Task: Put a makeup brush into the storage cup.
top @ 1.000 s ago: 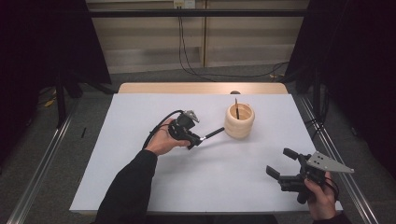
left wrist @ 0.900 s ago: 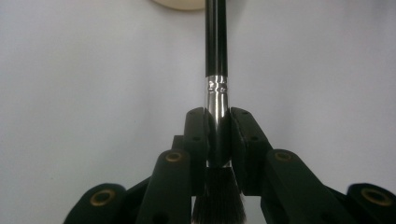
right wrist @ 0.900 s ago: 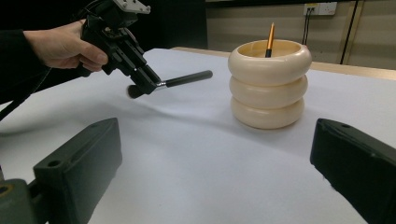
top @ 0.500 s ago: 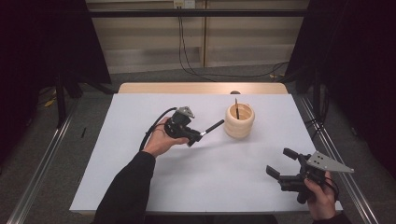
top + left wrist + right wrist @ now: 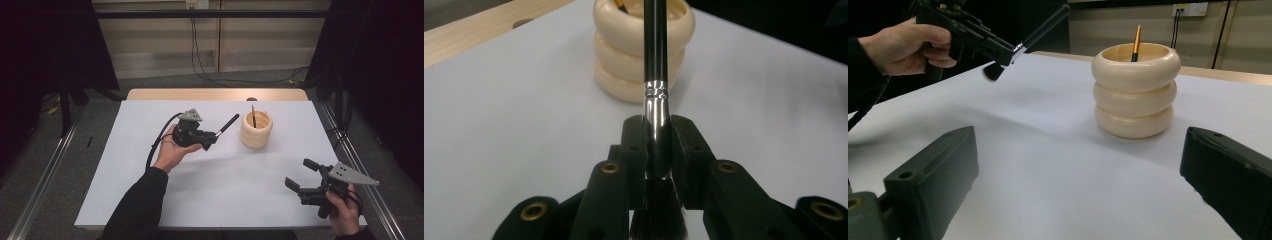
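My left gripper (image 5: 212, 139) is shut on a black-handled makeup brush (image 5: 227, 123) at its silver collar (image 5: 655, 97), held above the white table with the handle slanting up toward a cream ribbed holder (image 5: 256, 129). The bristles (image 5: 658, 220) hang behind the jaws. The holder (image 5: 1135, 90) stands upright with a thin orange-handled brush (image 5: 1136, 43) inside. My right gripper (image 5: 300, 176) rests open near the front right corner, nothing between its fingers (image 5: 930, 175). In the right gripper view, the left gripper (image 5: 995, 52) and the brush (image 5: 1040, 27) float left of the holder.
A white sheet (image 5: 150, 200) covers the wooden table, whose bare edge (image 5: 175, 94) runs along the back. Cables (image 5: 200, 60) hang down the wall behind. Metal rails (image 5: 45, 180) flank the table on both sides.
The left hand has lifted the brush off the table, and its handle now tilts upward toward the holder. The right gripper has stayed put.
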A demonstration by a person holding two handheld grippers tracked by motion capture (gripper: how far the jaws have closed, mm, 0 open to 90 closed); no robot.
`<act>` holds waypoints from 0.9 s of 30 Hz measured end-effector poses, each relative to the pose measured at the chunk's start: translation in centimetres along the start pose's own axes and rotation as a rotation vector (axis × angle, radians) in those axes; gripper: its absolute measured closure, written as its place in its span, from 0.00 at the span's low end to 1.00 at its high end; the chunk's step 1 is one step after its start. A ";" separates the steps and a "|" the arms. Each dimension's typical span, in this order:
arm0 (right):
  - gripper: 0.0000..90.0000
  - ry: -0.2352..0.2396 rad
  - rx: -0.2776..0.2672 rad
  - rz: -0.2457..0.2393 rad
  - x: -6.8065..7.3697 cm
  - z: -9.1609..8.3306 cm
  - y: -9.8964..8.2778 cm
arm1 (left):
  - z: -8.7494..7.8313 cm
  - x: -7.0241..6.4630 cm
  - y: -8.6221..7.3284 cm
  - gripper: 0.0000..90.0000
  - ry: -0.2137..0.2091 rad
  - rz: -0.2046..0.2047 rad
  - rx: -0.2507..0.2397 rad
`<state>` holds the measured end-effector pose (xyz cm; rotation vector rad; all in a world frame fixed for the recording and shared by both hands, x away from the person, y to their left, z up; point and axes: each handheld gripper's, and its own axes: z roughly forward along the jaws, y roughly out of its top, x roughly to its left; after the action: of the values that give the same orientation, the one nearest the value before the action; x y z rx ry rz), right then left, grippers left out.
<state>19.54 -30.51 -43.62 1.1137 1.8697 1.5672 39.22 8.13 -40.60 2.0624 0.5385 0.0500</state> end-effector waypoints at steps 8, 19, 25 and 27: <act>0.02 0.000 -0.002 -0.001 0.0 0.0 0.0 | -0.7 -0.3 0.1 0.86 0.013 -0.024 -0.109; 0.02 0.001 0.000 0.000 0.0 -0.1 0.0 | -1.3 -1.1 0.3 0.87 0.014 0.002 -0.175; 0.02 0.001 0.001 0.001 0.0 0.0 0.0 | -1.7 -1.3 0.4 0.87 0.024 0.010 -0.181; 0.02 0.000 0.001 0.002 0.0 0.0 0.0 | -2.0 -1.3 0.4 0.87 0.042 0.016 -0.172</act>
<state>19.55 -30.56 -43.62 1.1163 1.8699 1.5681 37.65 9.06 -38.95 1.9013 0.5250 0.1452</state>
